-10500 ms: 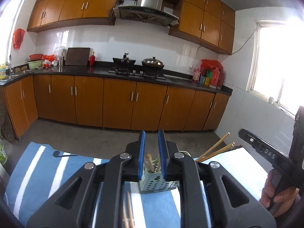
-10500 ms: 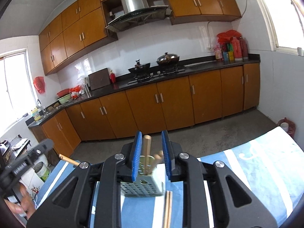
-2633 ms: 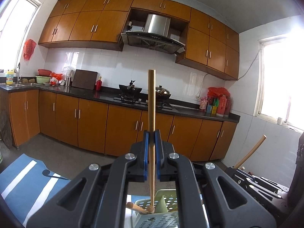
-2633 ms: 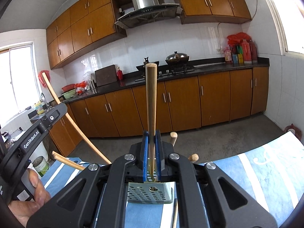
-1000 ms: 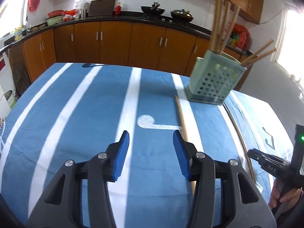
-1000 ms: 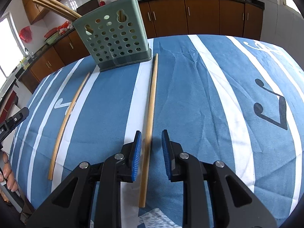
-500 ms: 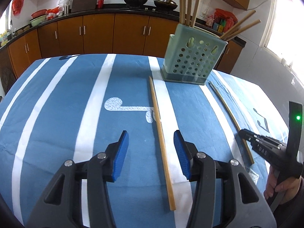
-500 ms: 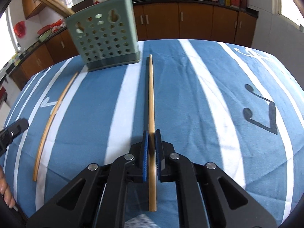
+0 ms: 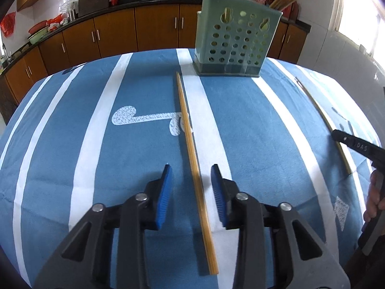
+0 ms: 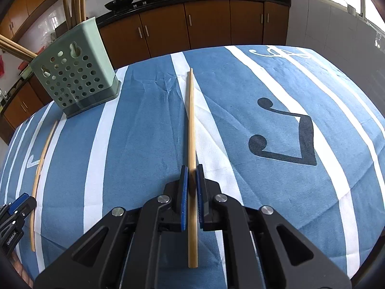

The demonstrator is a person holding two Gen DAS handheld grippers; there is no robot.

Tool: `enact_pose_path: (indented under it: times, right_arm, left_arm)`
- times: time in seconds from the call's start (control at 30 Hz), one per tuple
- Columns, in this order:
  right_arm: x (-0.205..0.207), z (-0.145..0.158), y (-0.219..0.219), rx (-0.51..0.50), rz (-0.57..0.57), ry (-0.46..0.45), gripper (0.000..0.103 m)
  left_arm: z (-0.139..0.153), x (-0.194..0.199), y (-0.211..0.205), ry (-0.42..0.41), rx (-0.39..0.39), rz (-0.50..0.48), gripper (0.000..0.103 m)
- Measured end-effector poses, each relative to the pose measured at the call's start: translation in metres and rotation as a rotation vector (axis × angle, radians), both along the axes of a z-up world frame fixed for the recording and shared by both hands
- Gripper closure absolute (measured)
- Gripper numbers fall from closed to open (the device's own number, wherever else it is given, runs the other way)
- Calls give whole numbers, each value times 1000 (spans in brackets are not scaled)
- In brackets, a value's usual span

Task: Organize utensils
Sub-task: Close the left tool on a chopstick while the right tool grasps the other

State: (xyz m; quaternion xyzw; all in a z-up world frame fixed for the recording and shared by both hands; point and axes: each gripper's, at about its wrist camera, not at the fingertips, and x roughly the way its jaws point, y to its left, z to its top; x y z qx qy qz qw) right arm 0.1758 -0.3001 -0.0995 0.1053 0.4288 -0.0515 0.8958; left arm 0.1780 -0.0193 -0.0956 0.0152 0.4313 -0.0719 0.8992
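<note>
Chopsticks are what I'm sorting into the green perforated holder (image 10: 74, 72), and two are left on the striped blue cloth (image 10: 276, 91). My right gripper (image 10: 190, 185) has just closed: a second ago its blue pads stood apart on either side of the right chopstick (image 10: 191, 120), and now they pinch it near its near end, the tip pointing away to the right of the holder, so I judge that stick ready to lift. My left gripper (image 9: 191, 192) has slid over since then; it was off to the side and now straddles the left chopstick (image 9: 190, 139), jaws wide and not touching it. That stick lies flat with its far tip just in front of the holder's left corner. Several sticks already stand in the holder, up from the few seen ten seconds back.
</note>
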Motion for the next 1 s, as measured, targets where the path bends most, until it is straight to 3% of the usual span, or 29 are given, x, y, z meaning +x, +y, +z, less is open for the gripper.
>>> enact_pose_path:
  times: [0.1,0.27,0.67,1.0]
  right_arm:
    - [1,1,2,1,3,0,95]
    - [2,1,4,-7,12,-2,95]
    - [14,1,21,-18,88,-11,95]
    - [17,1,28,-63,110,-26,95]
  left_arm:
    - [-1,0,-2,-3,17,-3,77]
    - [-1,1,-1,-5,32,16,95]
    - [0,40,54,2,2,162,95]
    - [-1,48,61,-4,-11,165,91]
